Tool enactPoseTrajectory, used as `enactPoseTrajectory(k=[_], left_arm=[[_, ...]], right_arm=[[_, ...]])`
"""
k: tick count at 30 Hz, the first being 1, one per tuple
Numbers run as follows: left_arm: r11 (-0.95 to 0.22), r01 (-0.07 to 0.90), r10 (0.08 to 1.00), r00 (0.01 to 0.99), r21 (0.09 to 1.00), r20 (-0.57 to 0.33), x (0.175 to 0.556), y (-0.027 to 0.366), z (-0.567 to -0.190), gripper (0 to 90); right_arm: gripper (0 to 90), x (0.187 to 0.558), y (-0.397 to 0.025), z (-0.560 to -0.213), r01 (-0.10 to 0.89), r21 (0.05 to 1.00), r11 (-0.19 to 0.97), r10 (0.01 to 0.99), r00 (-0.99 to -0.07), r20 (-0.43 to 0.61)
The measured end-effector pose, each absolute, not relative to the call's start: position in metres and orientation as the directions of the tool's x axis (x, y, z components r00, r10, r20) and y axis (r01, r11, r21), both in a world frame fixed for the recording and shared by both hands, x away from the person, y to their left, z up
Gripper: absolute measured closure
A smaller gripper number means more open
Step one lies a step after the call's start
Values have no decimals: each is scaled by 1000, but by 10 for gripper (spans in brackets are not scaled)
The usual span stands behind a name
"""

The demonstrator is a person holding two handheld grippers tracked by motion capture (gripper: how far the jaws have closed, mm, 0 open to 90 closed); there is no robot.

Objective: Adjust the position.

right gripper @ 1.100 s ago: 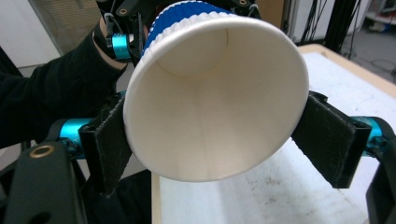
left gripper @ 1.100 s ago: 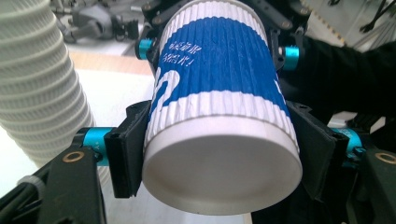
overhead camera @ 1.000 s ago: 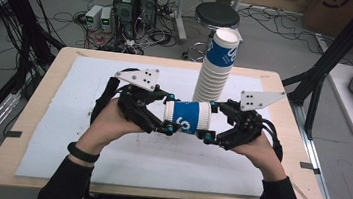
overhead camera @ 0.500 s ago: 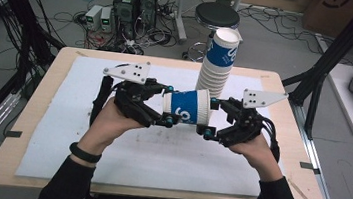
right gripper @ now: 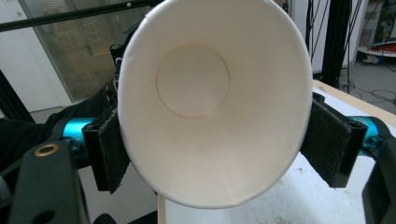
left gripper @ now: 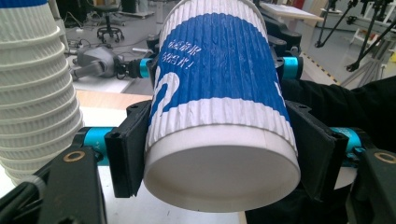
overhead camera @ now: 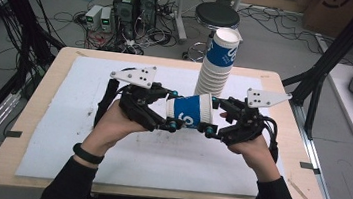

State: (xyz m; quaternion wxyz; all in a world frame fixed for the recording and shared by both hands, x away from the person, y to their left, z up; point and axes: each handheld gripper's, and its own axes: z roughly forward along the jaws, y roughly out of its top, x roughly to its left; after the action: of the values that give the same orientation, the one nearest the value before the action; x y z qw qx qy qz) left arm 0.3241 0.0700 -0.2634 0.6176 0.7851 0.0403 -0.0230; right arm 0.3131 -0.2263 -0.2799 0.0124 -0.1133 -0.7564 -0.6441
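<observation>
1. Two claws are gripping one paper cup [overhead camera: 192, 111] at centre frame of the high view: left gripper [overhead camera: 169, 111] clenching its base end, right gripper [overhead camera: 213, 116] clenching its rim end.
2. Cup is lying sideways above the table [overhead camera: 37, 109], long axis running left-right, mouth facing the right claw.
3. Cup stack [overhead camera: 217, 64] is standing just behind, upper centre.

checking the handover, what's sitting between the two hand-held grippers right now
A single blue-and-white paper cup, lying sideways above the table, spans the gap in the high view. The left hand-held gripper clamps its base end, the right hand-held gripper its open rim end.
</observation>
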Motion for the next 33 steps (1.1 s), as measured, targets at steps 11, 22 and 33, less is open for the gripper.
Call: enactPoseTrajectory(k=[11,22,33], left_arm=[[-369,76,46,997,926,-63,320,68,-260,221],[-505,105,43,994,856,-97,321,60,-268,268],[-427,87,27,996,900,-84,324,63,-266,288]], right_arm=[[201,315,-226,-281,189,956,224,150,-976,157],[201,314,-218,-284,180,931,319,139,-980,142],[183,312,-221,-280,172,950,262,162,-978,132]])
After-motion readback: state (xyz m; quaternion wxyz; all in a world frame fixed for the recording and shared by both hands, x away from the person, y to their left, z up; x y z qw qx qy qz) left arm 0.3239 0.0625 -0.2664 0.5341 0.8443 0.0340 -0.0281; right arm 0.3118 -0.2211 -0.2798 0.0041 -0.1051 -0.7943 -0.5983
